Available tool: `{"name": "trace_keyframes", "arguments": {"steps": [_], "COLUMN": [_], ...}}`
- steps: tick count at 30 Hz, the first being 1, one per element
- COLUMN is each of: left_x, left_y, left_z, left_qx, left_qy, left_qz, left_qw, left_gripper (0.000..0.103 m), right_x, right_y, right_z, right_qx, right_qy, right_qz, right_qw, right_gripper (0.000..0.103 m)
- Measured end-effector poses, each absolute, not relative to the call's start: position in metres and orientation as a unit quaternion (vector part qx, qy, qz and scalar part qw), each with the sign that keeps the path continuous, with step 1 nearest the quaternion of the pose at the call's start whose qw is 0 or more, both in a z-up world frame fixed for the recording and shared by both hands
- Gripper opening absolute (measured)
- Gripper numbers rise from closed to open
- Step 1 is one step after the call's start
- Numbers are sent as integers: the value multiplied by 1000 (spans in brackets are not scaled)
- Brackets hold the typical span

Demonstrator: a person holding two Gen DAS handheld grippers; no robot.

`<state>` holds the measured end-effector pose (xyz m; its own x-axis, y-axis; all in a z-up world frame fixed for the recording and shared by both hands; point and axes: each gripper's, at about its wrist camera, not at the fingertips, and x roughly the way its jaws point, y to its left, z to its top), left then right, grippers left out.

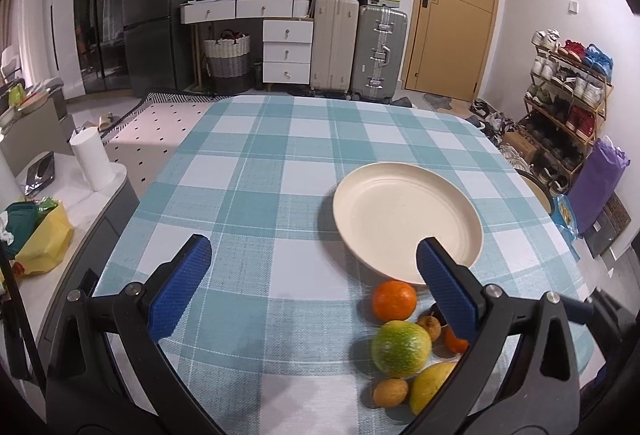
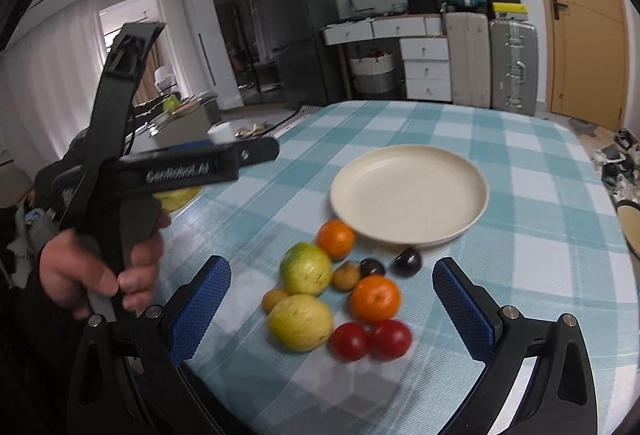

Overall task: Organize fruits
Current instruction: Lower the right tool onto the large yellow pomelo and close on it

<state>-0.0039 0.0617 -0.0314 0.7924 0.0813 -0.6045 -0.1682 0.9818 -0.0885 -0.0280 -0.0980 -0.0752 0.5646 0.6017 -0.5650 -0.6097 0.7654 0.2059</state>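
- The fruits lie in a loose cluster on the bench, just on the near side of the plate (image 2: 408, 191); none is in the plate, which holds nothing.
- In the right wrist view the cluster sits between and just ahead of the right gripper (image 2: 332, 309) fingers: an orange (image 2: 336, 238) next to the plate rim, a green fruit (image 2: 306, 268), a yellow fruit (image 2: 300, 322), a second orange (image 2: 375, 298), two red fruits (image 2: 370, 340) side by side nearest the camera, and two dark fruits (image 2: 407, 262) toward the right finger.
- The yellow fruit is egg-shaped, its long axis running roughly across the view, from finger to finger; the others look round. This view is somewhat blurred.
- The right gripper's fingers are wide apart, holding nothing.
- The left gripper (image 1: 314, 291) also has its fingers spread wide, with nothing between them but cloth; the fruit lies by its right finger (image 1: 448, 291), partly hidden behind it.
- A hand (image 2: 100, 267) grips the left gripper's handle, beyond the right gripper's left finger.
- The bench wears a teal-and-white checked cloth (image 1: 256, 171).
- Beyond it stand suitcases (image 1: 360, 47), white drawers (image 1: 287, 51), a dark fridge (image 1: 160, 3), a wooden door (image 1: 456, 3) and a shoe rack (image 1: 568, 103).
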Motion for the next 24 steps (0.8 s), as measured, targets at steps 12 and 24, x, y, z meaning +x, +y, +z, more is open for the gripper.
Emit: {"name": "trace_keyframes", "arguments": {"steps": [12,24], "left_x": [-1,0], "left_y": [70,77], "left_z": [-31,-39], "left_qx": [-74,-81], "left_qy": [315,323], "left_qz": [74,82], "left_qw": [943,940], "left_gripper": [102,102], "right_x": [-34,-41], "right_y": [-71,-50], "right_z": [-110,-125], "right_qx": [-25,-83], "right_qy": [357,354], "right_qz": [383,375], "right_qw": [852,853], "right_gripper": [103,101]}}
